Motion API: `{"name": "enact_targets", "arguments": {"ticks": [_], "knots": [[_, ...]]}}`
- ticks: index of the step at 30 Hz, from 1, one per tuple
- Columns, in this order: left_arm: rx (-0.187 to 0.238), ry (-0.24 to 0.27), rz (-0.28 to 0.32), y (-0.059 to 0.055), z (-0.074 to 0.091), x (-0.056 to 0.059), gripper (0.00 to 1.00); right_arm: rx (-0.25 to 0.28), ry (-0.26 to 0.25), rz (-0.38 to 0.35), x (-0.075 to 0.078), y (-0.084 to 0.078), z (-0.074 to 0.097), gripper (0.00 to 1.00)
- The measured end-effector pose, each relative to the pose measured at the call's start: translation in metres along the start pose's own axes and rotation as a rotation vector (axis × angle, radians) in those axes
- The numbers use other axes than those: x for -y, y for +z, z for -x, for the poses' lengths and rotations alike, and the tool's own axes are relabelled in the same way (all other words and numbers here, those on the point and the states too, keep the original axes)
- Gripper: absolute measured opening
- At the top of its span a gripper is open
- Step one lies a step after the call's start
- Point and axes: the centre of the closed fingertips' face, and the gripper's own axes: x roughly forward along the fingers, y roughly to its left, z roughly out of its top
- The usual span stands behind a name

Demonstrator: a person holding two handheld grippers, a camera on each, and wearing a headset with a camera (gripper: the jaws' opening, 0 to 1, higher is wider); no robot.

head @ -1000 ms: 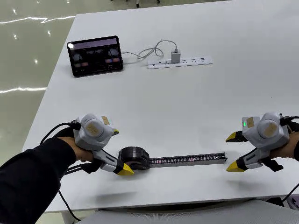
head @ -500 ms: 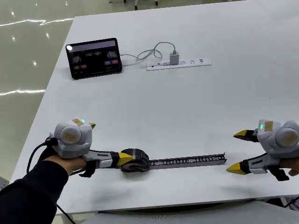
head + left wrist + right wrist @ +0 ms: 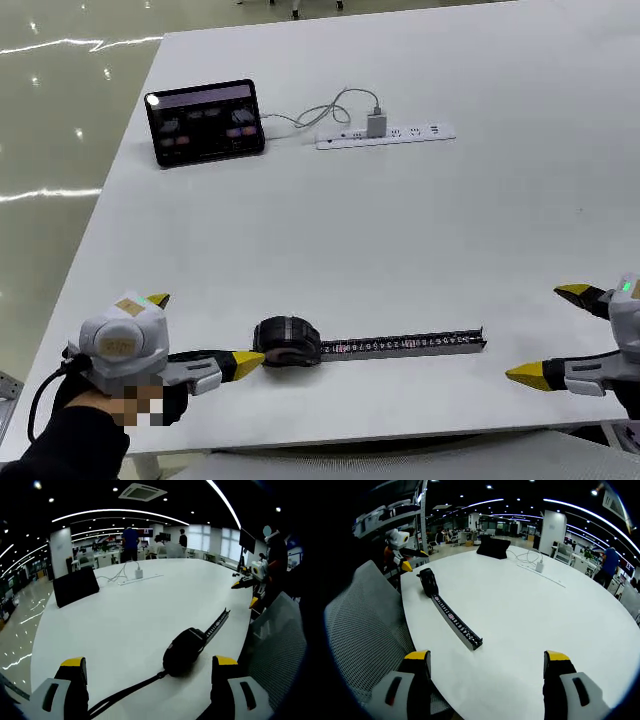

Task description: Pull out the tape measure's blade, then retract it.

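At the lower left of the head view, the left tongs [image 3: 204, 328]: grey body, yellow tips, spread wide apart, gripping nothing. Nearer tip just beside the black round-cased tape measure [image 3: 287, 340]; contact impossible to judge from there. In the left gripper view, case ahead of both yellow tips, between their lines and clear of each.

At the lower right edge of the head view, the right tongs [image 3: 548, 332]: likewise wide open and empty, well apart from the free end of the dark numbered blade [image 3: 405, 343]. In the right gripper view, two yellow tips far apart at the bottom, white tabletop [image 3: 400, 230] between them, blade end a little above and left of centre.

At the lower middle of the head view, tape measure flat on the tabletop, near its front edge. Case at the left end, blade drawn out to the right. Long axis almost level across the frame, parallel to that front edge; hooked end toward the right tongs, case toward the left tongs.

At the upper left, a black tablet [image 3: 204, 120], propped up, screen lit. Just right of it, a white power strip [image 3: 395, 133] with a white charger [image 3: 376, 123] plugged in and a cable looping toward the tablet.
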Motion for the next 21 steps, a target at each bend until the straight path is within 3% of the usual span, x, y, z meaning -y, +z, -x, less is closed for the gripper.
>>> {"name": "enact_targets", "arguments": {"ticks": [2, 8, 10, 14, 21], "knots": [[0.014, -0.008, 0.012, -0.004, 0.001, 0.002, 1.00, -0.010, -0.013, -0.008, 0.001, -0.007, 0.006, 0.91], [-0.018, -0.015, 0.013, -0.019, 0.001, 0.002, 1.00, -0.003, -0.062, -0.020, 0.006, -0.017, 0.023, 1.00], [0.001, -0.023, 0.004, -0.014, 0.003, 0.003, 1.00, -0.016, -0.061, -0.029, 0.008, -0.023, 0.026, 1.00], [-0.005, -0.007, 0.012, -0.012, 0.004, -0.005, 1.00, -0.015, -0.060, -0.032, 0.011, -0.026, 0.031, 1.00], [-0.016, -0.007, 0.000, -0.013, 0.015, -0.001, 1.00, -0.005, -0.039, -0.011, 0.009, -0.022, 0.032, 1.00]]}}
